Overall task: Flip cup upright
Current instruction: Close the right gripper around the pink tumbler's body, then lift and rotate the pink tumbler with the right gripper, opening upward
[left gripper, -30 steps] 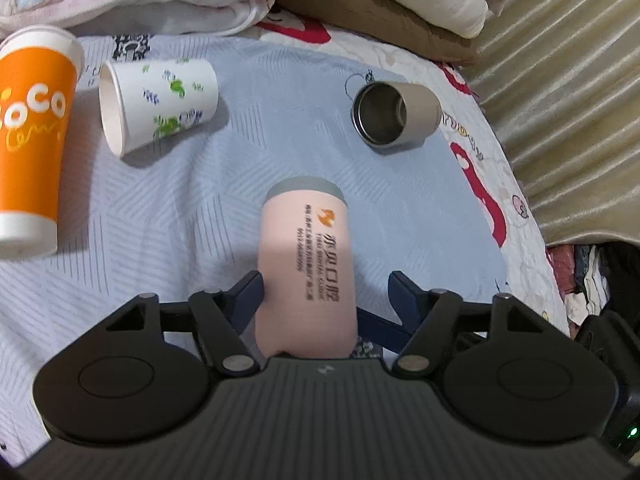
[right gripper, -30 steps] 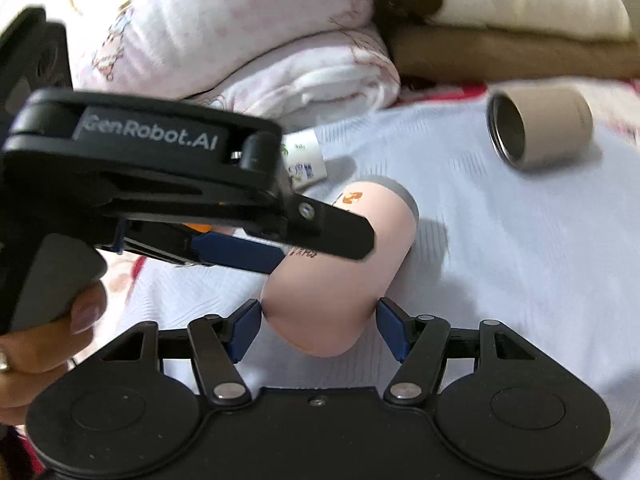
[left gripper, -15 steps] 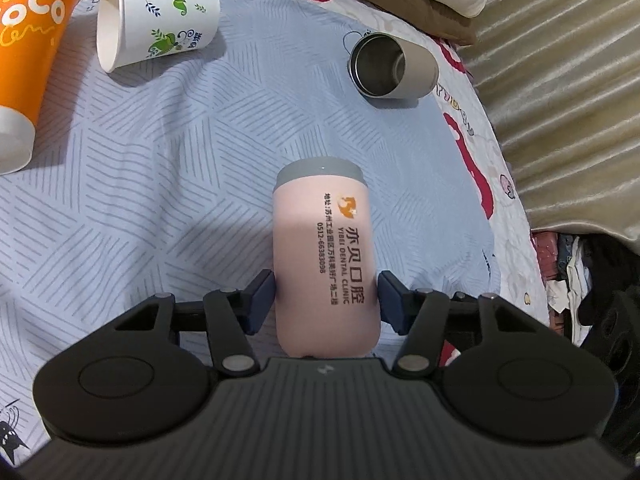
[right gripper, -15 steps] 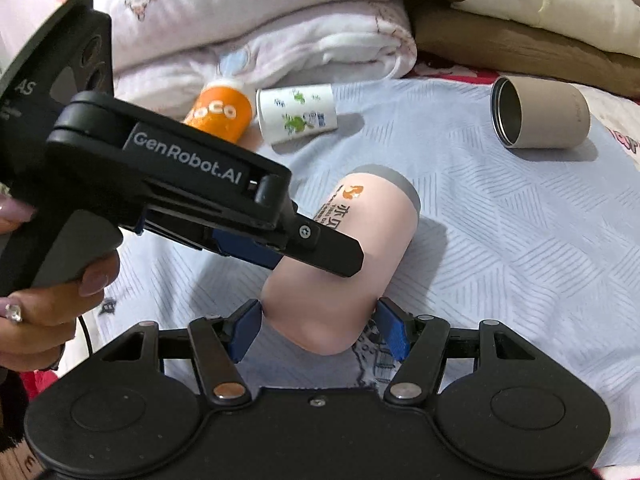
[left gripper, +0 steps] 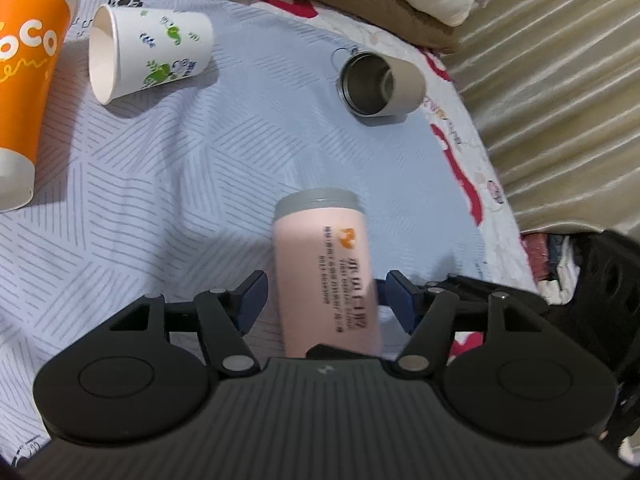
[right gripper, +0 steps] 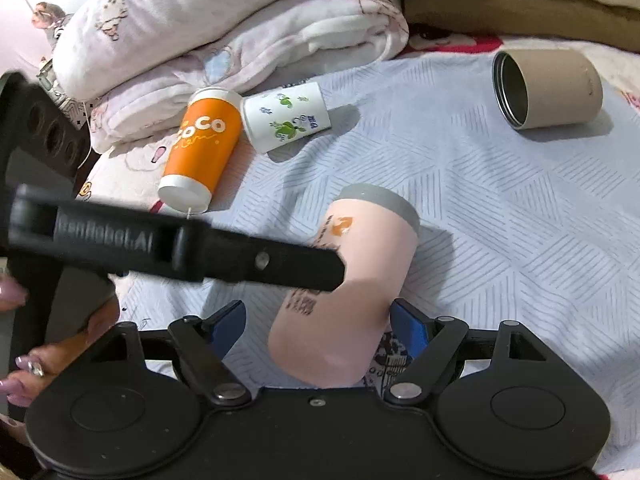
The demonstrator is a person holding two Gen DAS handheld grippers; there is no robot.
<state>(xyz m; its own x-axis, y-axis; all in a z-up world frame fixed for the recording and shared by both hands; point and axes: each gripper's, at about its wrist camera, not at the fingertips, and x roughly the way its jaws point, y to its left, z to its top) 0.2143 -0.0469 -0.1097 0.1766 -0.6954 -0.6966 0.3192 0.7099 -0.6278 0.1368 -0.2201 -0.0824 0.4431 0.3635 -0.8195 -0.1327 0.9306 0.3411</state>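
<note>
Right now I am holding my left hand-held gripper (left gripper: 323, 294) spread wide around the pink cup (left gripper: 326, 276), its pads standing clear of both sides, while my right hand-held gripper (right gripper: 316, 326) is also released, straddling the same cup near its closed base. The cup is lying tilted on the bed (left gripper: 168, 184), grey rim pointing away from me, so nothing of the flip looks done; gripping and righting it are both left. Farther off, an orange cup (right gripper: 202, 152), a white paper cup (right gripper: 286, 118) and a beige steel cup (right gripper: 548, 86) are lying on their sides, well apart from mine. Folded blankets (right gripper: 240, 28) are bounding the far side, and the mattress edge is dropping away on the right.
</note>
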